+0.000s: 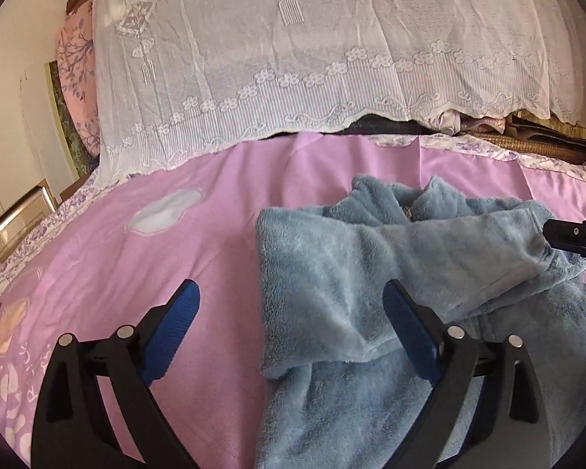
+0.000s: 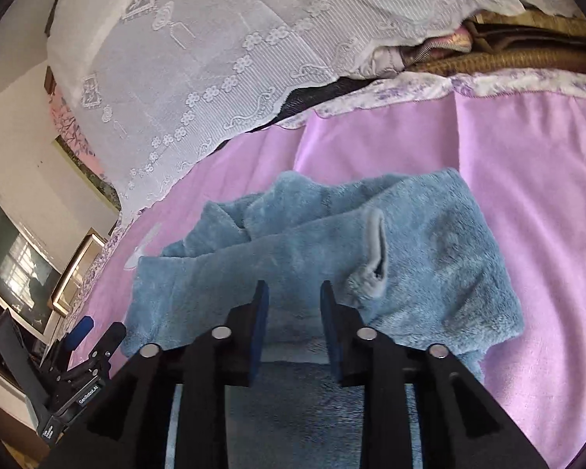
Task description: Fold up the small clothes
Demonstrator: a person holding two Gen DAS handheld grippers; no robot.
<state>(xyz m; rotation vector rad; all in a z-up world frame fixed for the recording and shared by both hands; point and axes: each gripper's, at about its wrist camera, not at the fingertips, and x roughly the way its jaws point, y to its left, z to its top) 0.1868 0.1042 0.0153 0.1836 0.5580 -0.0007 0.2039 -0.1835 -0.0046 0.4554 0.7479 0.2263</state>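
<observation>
A fluffy blue garment (image 1: 390, 273) lies rumpled on the pink bedsheet (image 1: 136, 265), with a sleeve folded across its body. My left gripper (image 1: 293, 305) is open wide above the garment's left edge, one finger over the sheet and one over the fleece, holding nothing. In the right wrist view the same garment (image 2: 332, 242) shows a sleeve cuff (image 2: 375, 258). My right gripper (image 2: 295, 297) hovers low over the garment with its jaws partly open and nothing clearly between them. Its tip also shows in the left wrist view (image 1: 574, 234).
A white lace cover (image 1: 293, 58) drapes over a pile at the far side of the bed. Stacked fabrics and a woven basket (image 2: 508, 58) sit at the back right. A framed picture (image 2: 78, 265) and furniture stand off the bed's left side.
</observation>
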